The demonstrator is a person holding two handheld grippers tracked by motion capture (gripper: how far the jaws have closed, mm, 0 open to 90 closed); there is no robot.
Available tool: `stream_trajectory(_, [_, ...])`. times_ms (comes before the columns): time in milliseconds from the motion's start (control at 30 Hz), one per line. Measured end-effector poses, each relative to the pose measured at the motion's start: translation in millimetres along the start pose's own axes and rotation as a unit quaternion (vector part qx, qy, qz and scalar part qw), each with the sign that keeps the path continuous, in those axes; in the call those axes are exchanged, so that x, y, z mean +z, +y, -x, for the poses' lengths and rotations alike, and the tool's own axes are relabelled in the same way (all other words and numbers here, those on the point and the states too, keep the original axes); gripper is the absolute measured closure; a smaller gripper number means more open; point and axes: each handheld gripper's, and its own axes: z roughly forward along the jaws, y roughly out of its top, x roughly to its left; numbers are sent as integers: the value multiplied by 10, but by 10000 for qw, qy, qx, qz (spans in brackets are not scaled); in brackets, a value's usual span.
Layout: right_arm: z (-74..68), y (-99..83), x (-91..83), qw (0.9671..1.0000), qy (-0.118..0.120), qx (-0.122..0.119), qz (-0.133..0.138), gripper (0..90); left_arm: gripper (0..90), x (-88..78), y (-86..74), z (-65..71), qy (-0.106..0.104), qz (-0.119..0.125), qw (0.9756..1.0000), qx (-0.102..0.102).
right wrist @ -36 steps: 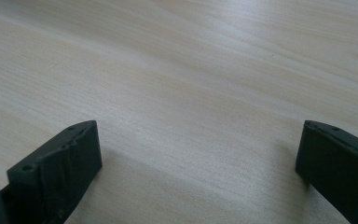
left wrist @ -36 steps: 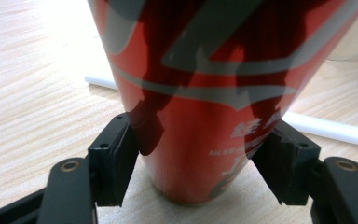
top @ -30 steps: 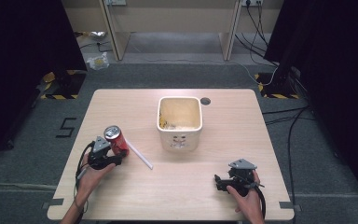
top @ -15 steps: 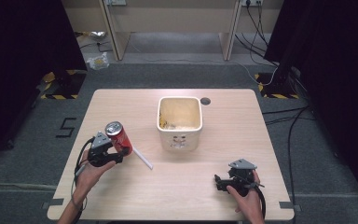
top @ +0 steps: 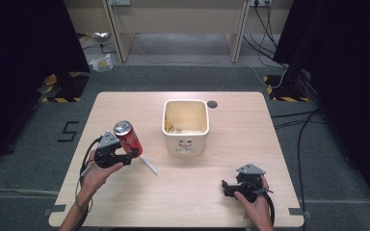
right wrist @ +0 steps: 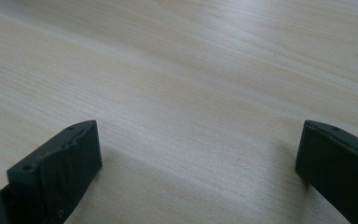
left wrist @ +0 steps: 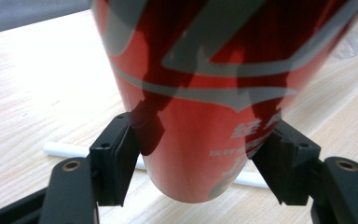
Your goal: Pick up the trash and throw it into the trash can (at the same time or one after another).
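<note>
A grey carpeted floor (top: pixel 183 77) with dark curtains at both sides surrounds the scene, and a light wooden table (top: pixel 231 202) takes up the middle and lower part of the high view. Just above the centre of that view stands a square cream plastic bin (top: pixel 185 144), open at the top with some scraps lying in its bottom.

Left of the bin, in the left-centre of the frame, the left gripper (top: pixel 125 156) holds a red aluminium drink can (top: pixel 128 137). In the left gripper view the can (left wrist: pixel 205 102) sits between the two black jaws, both pads pressed against its lower wall, and its rounded bottom hangs clear of the tabletop. The can's long axis stands close to upright, leaning slightly, with the silver top towards the upper part of the high view.

The bin lies to the right of the held can and a little higher in the frame, near but apart, so any carry towards it would run rightward across the picture. The left hand (top: pixel 99 168) is much the nearer one to the bin.

At the lower right the right gripper (top: pixel 227 187) rests low over bare wood, its jaws spread wide with nothing between them.

Smallest, a thin white plastic straw (top: pixel 149 166) lies flat on the table just below the can, slanting down to the right.
</note>
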Motion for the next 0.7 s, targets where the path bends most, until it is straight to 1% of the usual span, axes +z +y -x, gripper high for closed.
stream_trajectory(233, [0, 0, 0, 10000, -1, 0, 0, 4, 337, 26, 72, 44, -68, 16, 10000, 53])
stream_trajectory(300, [0, 0, 0, 10000, 0, 0, 0, 4, 337, 37, 118, 66, -110, 26, 9999, 84])
stream_trajectory(433, [0, 0, 0, 10000, 0, 0, 0, 4, 337, 44, 170, 85, -148, 69, 9998, 84])
stream_trajectory(467, [0, 0, 0, 10000, 0, 0, 0, 4, 337, 50, 197, 106, -210, 107, 9997, 66])
stream_trajectory(700, [0, 0, 0, 10000, -1, 0, 0, 4, 337, 73, 263, 157, -291, 82, 9995, 135])
